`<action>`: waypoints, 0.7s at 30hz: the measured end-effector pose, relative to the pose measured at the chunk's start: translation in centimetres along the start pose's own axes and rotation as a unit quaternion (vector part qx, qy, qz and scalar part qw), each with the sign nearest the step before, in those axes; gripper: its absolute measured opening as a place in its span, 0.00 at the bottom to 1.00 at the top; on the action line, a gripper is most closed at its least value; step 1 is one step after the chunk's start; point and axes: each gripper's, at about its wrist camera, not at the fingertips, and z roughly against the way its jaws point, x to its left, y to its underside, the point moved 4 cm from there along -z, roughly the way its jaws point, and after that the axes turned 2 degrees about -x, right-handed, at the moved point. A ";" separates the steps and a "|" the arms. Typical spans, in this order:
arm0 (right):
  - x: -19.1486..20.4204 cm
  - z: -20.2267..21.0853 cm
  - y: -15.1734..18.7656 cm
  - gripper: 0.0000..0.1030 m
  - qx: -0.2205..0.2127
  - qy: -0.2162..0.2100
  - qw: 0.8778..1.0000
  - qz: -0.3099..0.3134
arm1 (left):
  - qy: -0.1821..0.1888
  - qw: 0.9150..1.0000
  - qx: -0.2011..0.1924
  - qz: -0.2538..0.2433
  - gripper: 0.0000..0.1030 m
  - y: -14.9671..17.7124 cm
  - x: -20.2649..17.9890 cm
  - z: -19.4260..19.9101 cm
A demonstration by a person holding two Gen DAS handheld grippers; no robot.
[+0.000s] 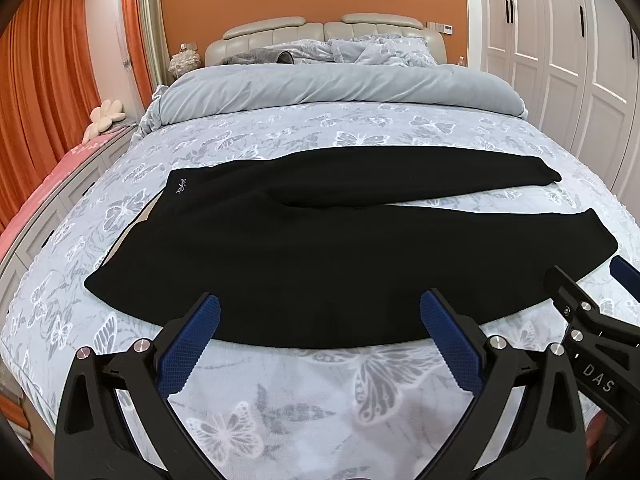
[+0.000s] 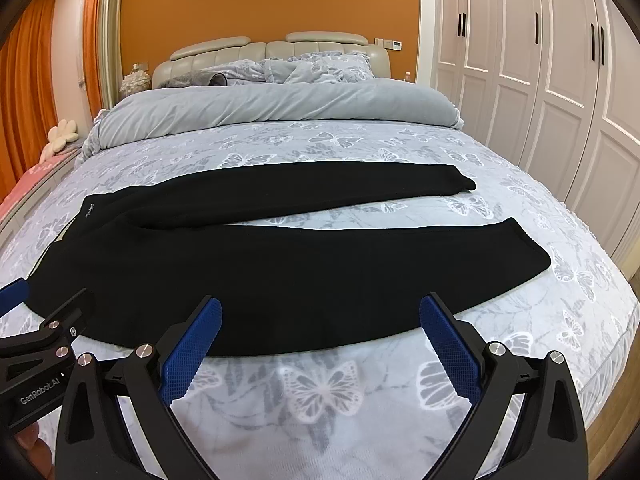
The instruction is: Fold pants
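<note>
Butterfly-print bedspread (image 1: pixel 280 400) carries black pants (image 1: pixel 304 248) spread flat, long axis left to right, waistband left, legs right; left gripper (image 1: pixel 320 316) and right gripper (image 2: pixel 320 316) hover spread wide, empty, at its near edge.

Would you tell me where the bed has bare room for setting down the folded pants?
Free: the bedspread strip between the black pants and the rolled duvet, and the near strip before both open grippers. The headboard end is crowded with pillows.
</note>
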 end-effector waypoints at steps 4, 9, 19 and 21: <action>0.0 -0.1 0.1 0.95 0.000 0.000 1.000 0.000 | 0.000 1.000 0.000 0.000 0.95 -0.1 0.0 0.0; 0.0 -0.1 0.1 0.95 0.000 0.000 1.000 0.000 | 0.000 1.000 0.000 0.000 0.95 0.0 0.0 0.0; 0.0 -0.1 0.1 0.95 0.001 0.000 1.000 0.001 | 0.000 1.000 0.001 -0.001 0.95 -0.2 0.0 0.0; 0.1 -0.1 0.1 0.95 0.001 0.000 1.000 0.000 | 0.000 1.000 0.001 0.000 0.95 -0.1 0.0 0.0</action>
